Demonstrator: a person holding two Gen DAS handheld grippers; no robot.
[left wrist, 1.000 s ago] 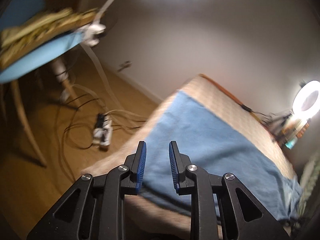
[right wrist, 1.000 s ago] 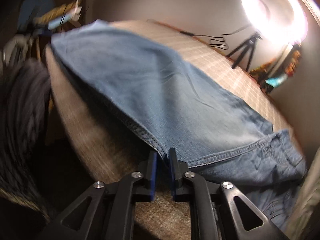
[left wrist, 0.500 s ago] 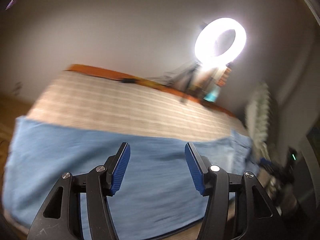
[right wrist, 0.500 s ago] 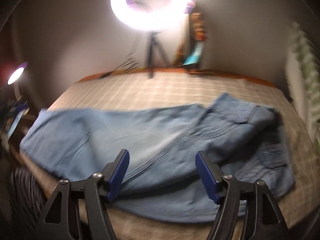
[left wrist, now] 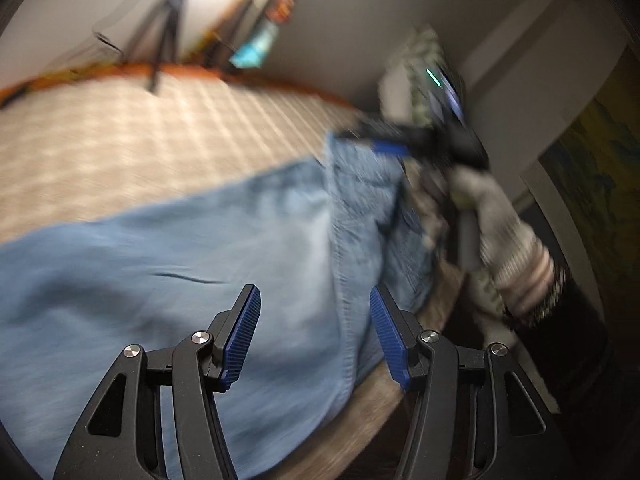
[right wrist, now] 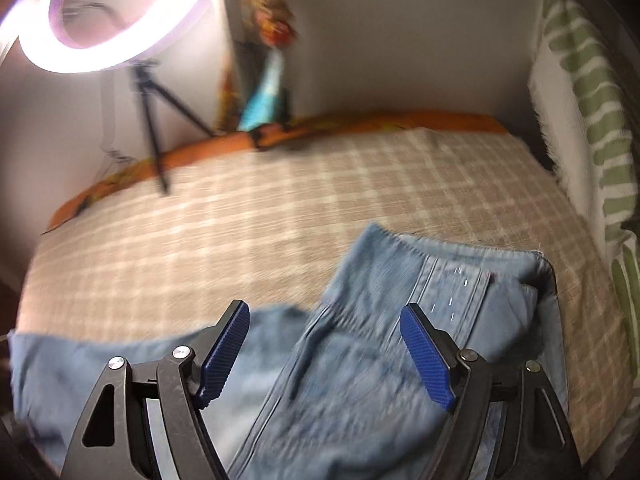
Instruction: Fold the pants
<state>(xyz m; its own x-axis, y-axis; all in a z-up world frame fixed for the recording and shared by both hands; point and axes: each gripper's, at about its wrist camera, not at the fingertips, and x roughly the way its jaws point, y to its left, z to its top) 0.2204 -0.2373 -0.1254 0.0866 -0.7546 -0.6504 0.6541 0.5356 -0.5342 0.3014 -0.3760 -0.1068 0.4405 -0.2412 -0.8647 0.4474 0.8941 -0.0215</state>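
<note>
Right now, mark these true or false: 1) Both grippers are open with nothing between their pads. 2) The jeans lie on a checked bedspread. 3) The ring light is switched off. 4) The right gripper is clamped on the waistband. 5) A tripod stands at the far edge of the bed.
1) True: the left gripper and the right gripper are open and hold nothing.
2) True: the jeans lie on the checked bedspread.
3) False: the ring light glows brightly.
4) False: its jaws stand apart above the denim.
5) True: the tripod stands there.
</note>
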